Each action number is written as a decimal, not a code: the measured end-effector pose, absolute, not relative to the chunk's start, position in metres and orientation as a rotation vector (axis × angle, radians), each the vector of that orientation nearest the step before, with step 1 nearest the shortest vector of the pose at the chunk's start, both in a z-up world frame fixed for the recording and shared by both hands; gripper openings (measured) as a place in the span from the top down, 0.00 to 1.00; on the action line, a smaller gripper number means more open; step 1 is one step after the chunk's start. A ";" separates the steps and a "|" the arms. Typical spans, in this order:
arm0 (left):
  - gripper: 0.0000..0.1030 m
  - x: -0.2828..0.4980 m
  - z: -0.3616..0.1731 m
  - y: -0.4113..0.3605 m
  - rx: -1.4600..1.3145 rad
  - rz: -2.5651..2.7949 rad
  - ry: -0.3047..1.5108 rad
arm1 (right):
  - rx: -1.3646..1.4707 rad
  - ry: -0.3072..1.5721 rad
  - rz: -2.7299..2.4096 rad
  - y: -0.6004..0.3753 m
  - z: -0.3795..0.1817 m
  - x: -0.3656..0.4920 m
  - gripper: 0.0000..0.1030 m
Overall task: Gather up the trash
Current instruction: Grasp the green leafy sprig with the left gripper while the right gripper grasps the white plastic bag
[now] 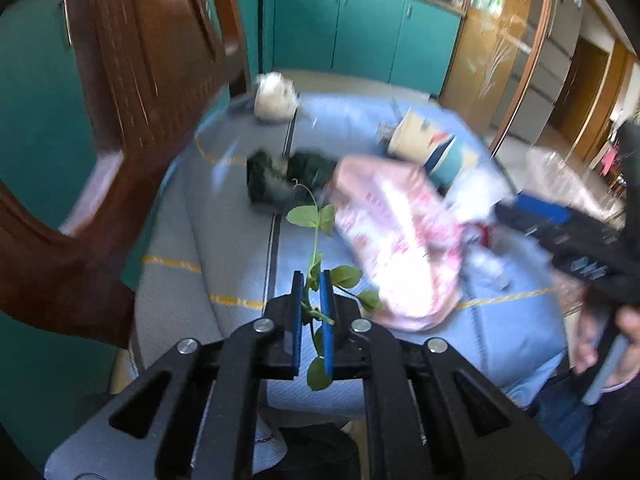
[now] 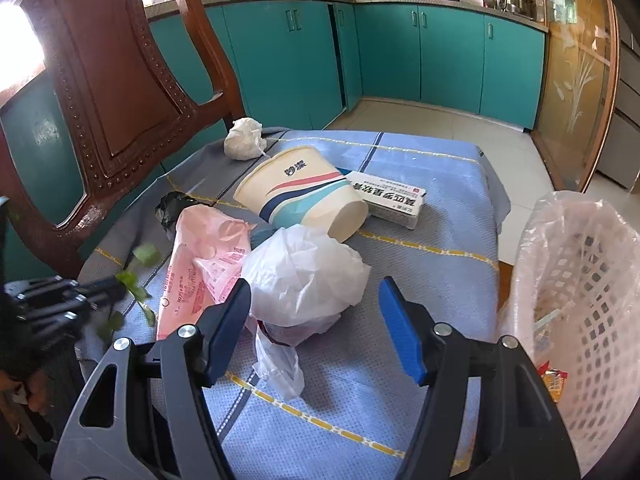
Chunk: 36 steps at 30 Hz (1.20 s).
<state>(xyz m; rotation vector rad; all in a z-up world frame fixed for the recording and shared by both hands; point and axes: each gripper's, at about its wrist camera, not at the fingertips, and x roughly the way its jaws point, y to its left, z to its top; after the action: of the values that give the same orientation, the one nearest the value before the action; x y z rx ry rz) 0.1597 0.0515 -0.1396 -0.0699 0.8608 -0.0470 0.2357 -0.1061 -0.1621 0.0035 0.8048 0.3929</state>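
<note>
My left gripper (image 1: 311, 280) is shut on the stem of a green leafy sprig (image 1: 316, 216) low over the blue checked cloth (image 1: 500, 320); from the right wrist it shows blurred at the left edge (image 2: 118, 292). My right gripper (image 2: 315, 286) stands open around a crumpled white plastic bag (image 2: 308, 276), with its right finger apart from the bag. A pink plastic bag (image 2: 192, 272) lies to the left of the white one. Behind them lie a tipped paper cup (image 2: 304, 196), a flat box (image 2: 392, 196), a white paper wad (image 2: 244, 140) and a black crumpled bag (image 2: 172, 208).
A white lattice basket (image 2: 576, 300) lined with clear plastic stands at the right edge of the cloth, with wrappers inside. A carved wooden chair back (image 2: 112, 92) rises on the left. Teal cabinets (image 2: 440, 52) and tiled floor lie beyond. A hand (image 1: 624, 344) holds the right gripper.
</note>
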 end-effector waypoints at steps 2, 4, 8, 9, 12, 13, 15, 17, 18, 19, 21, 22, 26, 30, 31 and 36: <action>0.91 0.153 -0.124 0.050 -0.078 -0.063 0.813 | 0.006 0.808 0.395 -0.104 -0.164 0.237 0.31; 0.91 0.148 -0.109 0.048 -0.084 -0.075 0.763 | 0.006 0.810 0.404 -0.102 -0.166 0.238 0.31; 0.91 0.140 -0.090 0.044 -0.079 -0.080 0.710 | -0.007 0.819 0.423 -0.098 -0.169 0.237 0.34; 0.91 0.139 -0.088 0.043 -0.078 -0.080 0.705 | -0.019 0.819 0.422 -0.097 -0.170 0.236 0.41; 0.91 0.135 -0.086 0.041 -0.071 -0.084 0.700 | -0.045 0.822 0.423 -0.093 -0.172 0.235 0.50; 0.91 0.136 -0.087 0.039 -0.069 -0.086 0.703 | -0.060 0.821 0.418 -0.092 -0.173 0.234 0.52; 0.91 0.136 -0.088 0.038 -0.070 -0.088 0.704 | -0.073 0.814 0.416 -0.091 -0.172 0.232 0.60; 0.91 0.134 -0.087 0.036 -0.068 -0.090 0.700 | -0.076 0.808 0.413 -0.092 -0.171 0.231 0.71; 0.91 0.133 -0.086 0.035 -0.065 -0.088 0.697 | -0.075 0.804 0.411 -0.093 -0.170 0.231 0.72; 0.91 0.131 -0.085 0.035 -0.061 -0.087 0.694 | -0.073 0.800 0.409 -0.093 -0.170 0.231 0.74; 0.91 0.131 -0.086 0.035 -0.059 -0.088 0.692 | -0.069 0.788 0.403 -0.096 -0.167 0.229 0.76; 0.91 0.131 -0.087 0.035 -0.059 -0.088 0.692 | -0.063 0.783 0.401 -0.098 -0.165 0.228 0.76; 0.91 0.130 -0.088 0.034 -0.057 -0.089 0.693 | -0.043 0.767 0.396 -0.106 -0.157 0.223 0.76; 0.91 0.129 -0.088 0.032 -0.049 -0.092 0.693 | -0.009 0.750 0.388 -0.118 -0.148 0.219 0.76; 0.91 0.129 -0.088 0.031 -0.049 -0.091 0.693 | 0.002 0.745 0.384 -0.121 -0.146 0.218 0.76; 0.91 0.126 -0.088 0.025 -0.030 -0.081 0.680 | 0.032 0.734 0.350 -0.132 -0.144 0.218 0.79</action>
<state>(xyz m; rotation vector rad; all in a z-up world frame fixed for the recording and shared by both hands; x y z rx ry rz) 0.1263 0.0252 -0.0880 -0.0296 0.6798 -0.0808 0.2176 -0.1325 -0.1440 0.0319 0.7345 0.3501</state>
